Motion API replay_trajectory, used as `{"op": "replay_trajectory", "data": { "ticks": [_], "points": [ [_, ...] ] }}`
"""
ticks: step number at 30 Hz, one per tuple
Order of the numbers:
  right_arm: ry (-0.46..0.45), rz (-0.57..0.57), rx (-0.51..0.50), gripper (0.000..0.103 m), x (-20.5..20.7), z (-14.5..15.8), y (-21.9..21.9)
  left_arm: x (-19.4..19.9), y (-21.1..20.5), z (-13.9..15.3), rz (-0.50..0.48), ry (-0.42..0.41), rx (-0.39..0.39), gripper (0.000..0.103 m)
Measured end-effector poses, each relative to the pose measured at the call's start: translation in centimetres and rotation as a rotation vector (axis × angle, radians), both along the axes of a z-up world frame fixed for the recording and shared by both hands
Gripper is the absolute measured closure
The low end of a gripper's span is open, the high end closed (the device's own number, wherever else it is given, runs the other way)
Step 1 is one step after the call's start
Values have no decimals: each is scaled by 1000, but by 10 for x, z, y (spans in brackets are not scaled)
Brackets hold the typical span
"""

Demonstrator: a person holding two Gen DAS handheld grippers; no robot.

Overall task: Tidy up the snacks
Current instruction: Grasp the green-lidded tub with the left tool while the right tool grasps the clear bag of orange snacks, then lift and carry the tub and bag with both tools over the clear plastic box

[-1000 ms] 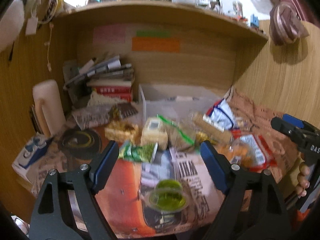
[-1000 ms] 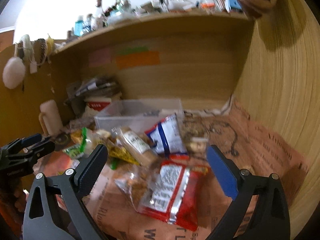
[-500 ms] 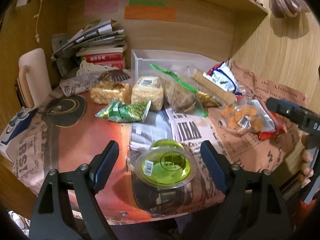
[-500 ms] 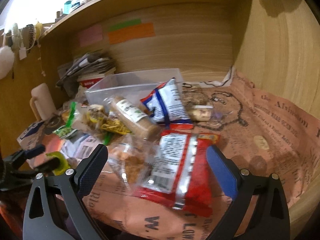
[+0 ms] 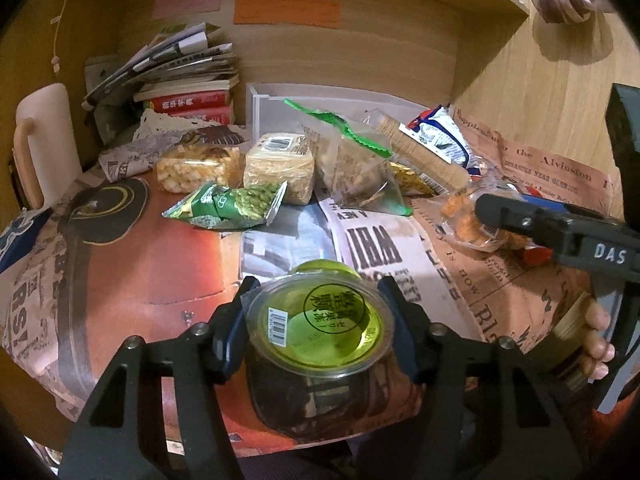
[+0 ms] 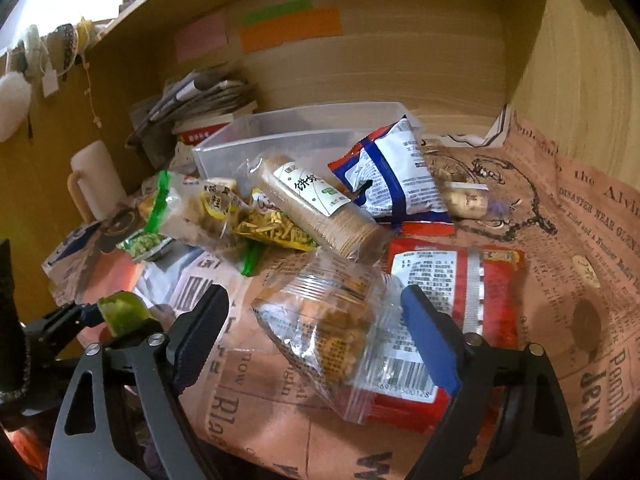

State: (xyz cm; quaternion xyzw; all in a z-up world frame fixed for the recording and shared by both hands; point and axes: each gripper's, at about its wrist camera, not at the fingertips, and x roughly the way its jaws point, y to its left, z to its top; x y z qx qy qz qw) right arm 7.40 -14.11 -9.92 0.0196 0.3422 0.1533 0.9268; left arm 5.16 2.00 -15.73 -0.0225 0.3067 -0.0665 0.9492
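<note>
My left gripper [image 5: 316,332] is shut on a green jelly cup [image 5: 320,320] with a clear lid, near the table's front edge. My right gripper [image 6: 316,328] is open, its fingers either side of a clear bag of orange snacks [image 6: 324,320] that lies partly on a red packet [image 6: 448,280]. Behind lie a cracker sleeve [image 6: 316,204], a blue-white bag [image 6: 392,176], a green pea bag [image 5: 228,204] and a clear storage box [image 6: 288,136] at the back. The right gripper [image 5: 556,236] also shows in the left wrist view.
Newspaper-print cloth [image 5: 376,240] covers the table. Stacked books [image 5: 188,96] and a cream mug [image 5: 44,140] stand at the back left. Wooden walls close in the back and the right side [image 6: 580,100]. A small pudding cup [image 6: 468,200] sits right of the blue-white bag.
My left gripper has closed onto the green jelly cup. My right gripper has moved down and forward so its fingers straddle the clear orange snack bag.
</note>
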Motion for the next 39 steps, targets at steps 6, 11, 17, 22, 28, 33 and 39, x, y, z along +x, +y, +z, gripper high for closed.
{"op": "replay_trajectory", "data": {
  "ticks": [6, 11, 17, 22, 28, 33, 39],
  "points": [
    [20, -3, -33, 31, 8, -8, 8, 4, 3, 6, -10, -6, -26, 43],
    [7, 16, -71, 36, 8, -10, 11, 3, 1, 15, -14, -29, -26, 44],
    [-8, 20, -72, 45, 5, -10, 9, 0, -1, 30, -16, -68, -24, 44],
    [-18, 33, -41, 48, 7, -1, 8, 0, 0, 47, -9, -112, -18, 44],
    [-64, 43, -32, 48, 6, 15, 6, 6, 4, 71, 12, -162, -14, 44],
    [-113, 55, -6, 48, 11, 37, 1, 20, 10, 91, 34, -189, -5, 44],
    [-188, 62, 0, 48, 27, 66, -2, 40, 15, 118, 54, -228, 14, 44]
  ]
}}
